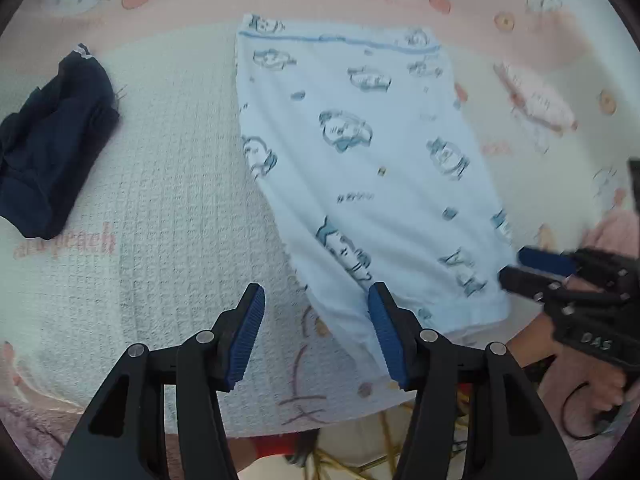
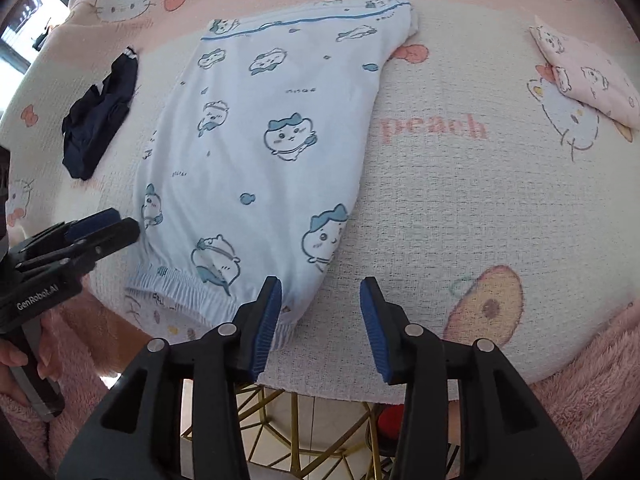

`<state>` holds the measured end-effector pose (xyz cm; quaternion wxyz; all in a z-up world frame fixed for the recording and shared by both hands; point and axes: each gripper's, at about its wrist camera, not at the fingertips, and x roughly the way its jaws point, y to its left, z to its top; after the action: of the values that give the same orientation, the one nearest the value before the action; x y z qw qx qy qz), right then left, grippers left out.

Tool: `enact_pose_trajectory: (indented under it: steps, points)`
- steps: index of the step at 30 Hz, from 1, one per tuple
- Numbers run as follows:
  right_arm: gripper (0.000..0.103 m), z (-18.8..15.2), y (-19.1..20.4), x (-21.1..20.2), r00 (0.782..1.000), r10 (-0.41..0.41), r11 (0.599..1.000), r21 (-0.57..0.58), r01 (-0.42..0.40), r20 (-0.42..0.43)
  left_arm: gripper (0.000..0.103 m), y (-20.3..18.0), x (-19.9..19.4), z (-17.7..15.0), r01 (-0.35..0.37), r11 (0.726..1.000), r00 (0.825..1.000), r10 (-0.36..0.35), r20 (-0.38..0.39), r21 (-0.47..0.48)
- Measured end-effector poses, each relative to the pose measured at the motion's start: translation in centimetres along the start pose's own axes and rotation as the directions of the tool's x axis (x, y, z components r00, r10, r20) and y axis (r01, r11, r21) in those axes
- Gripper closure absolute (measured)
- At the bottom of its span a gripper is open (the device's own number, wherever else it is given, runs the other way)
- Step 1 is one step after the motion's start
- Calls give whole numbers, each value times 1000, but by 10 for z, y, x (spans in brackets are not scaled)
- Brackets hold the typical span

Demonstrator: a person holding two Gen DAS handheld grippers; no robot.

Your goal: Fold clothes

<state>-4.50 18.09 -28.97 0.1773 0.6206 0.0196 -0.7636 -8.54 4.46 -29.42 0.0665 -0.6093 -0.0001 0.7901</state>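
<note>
A light blue garment printed with cartoon animals lies flat on the blanket, its elastic hem toward the near table edge. My left gripper hangs open over the hem's left corner; its right finger is above the cloth and its left finger above the blanket. My right gripper is open at the hem's right corner with its left pad over the cloth. No cloth is pinched in either one. Each gripper also shows in the other's view: the right gripper and the left gripper.
A crumpled dark navy garment lies left of the blue one. A folded pink printed cloth sits at the far right. A pink-and-white cartoon blanket covers the table; gold wire legs show below the near edge.
</note>
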Motion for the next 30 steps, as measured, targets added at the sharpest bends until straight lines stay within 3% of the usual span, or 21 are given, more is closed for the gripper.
enact_pose_trajectory:
  steps: [2,3,6,7,9,12,15,17,20,22,24,26,28,30]
  points:
    - [62,-4,7,2,999,-51,997,-57,51,-10,46,7,8,-4,-25,999,999,25,-35,-22]
    - [62,-6,8,3,997,-72,995,-74,70,-15,46,15,6,-3,4,998,999,-6,-31,-67]
    - [62,-9,-4,-4,1000,-29,999,-15,28,-12,46,30,-2,2,-81,986,997,79,-16,-146]
    - [62,-9,-8,-8,1000,-14,1000,-1,14,4,46,35,-5,2,-54,983,998,56,5,-177]
    - [61,-11,-11,-17,999,7,1000,-2,-7,47,46,38,-7,4,76,970,997,-68,41,-230]
    - [61,-6,-9,-21,996,-13,1000,-18,15,86,46,15,-3,10,74,986,996,-67,52,-148]
    - [61,8,8,3,998,-63,997,-35,64,27,46,0,18,10,-31,998,999,29,-41,-55]
    - [61,11,-4,10,997,-79,997,-26,78,-11,46,0,13,11,-43,997,999,41,-30,-60]
    - [61,10,-18,-6,999,-46,999,20,45,20,46,0,3,8,-136,988,991,137,6,-66]
    - [61,11,-26,-13,997,-44,998,47,41,57,46,1,-1,12,-33,994,998,38,48,-104]
    - [61,11,-32,-16,997,-25,998,67,20,69,46,-4,-3,17,109,986,992,-100,83,-125]
    - [61,10,-36,-17,998,10,998,66,-14,54,46,-26,5,26,103,991,993,-98,62,-91]
    - [61,7,-32,-12,1000,-10,1000,27,9,25,44,-32,12,27,-23,999,999,22,-24,-45]
    - [61,5,-31,-10,999,-38,999,-9,38,3,43,-27,3,29,-50,995,998,47,-42,-82]
